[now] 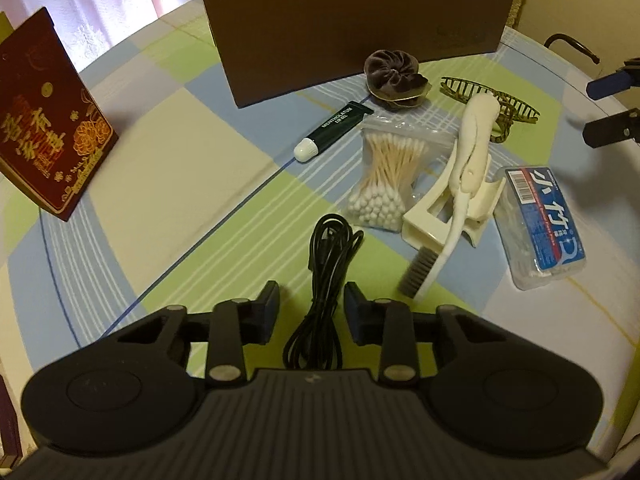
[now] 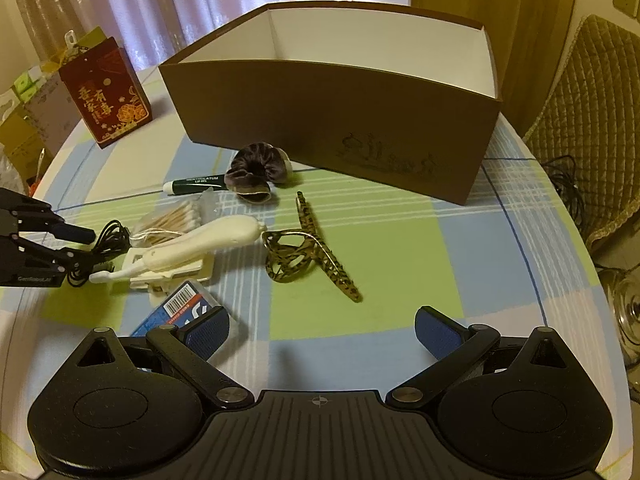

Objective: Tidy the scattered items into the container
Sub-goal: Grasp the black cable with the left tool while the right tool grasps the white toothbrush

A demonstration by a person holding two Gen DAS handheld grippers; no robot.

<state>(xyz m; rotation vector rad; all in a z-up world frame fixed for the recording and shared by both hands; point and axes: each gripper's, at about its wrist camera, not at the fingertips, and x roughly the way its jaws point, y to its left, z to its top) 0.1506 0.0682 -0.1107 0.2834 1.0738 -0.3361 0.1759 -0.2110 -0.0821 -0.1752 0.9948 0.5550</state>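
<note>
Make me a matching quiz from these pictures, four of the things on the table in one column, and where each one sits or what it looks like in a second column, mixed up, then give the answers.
Things
1. black cable
2. scrunchie
3. leopard-print hair claw
4. brown box

Descriptions
A. open-topped, white inside
B. lies between the left gripper's open fingers
C. dark velvet, right by the box's front wall
D. alone on a green square, ahead of the open right gripper

Pairs: 1-B, 2-C, 3-D, 4-A
</note>
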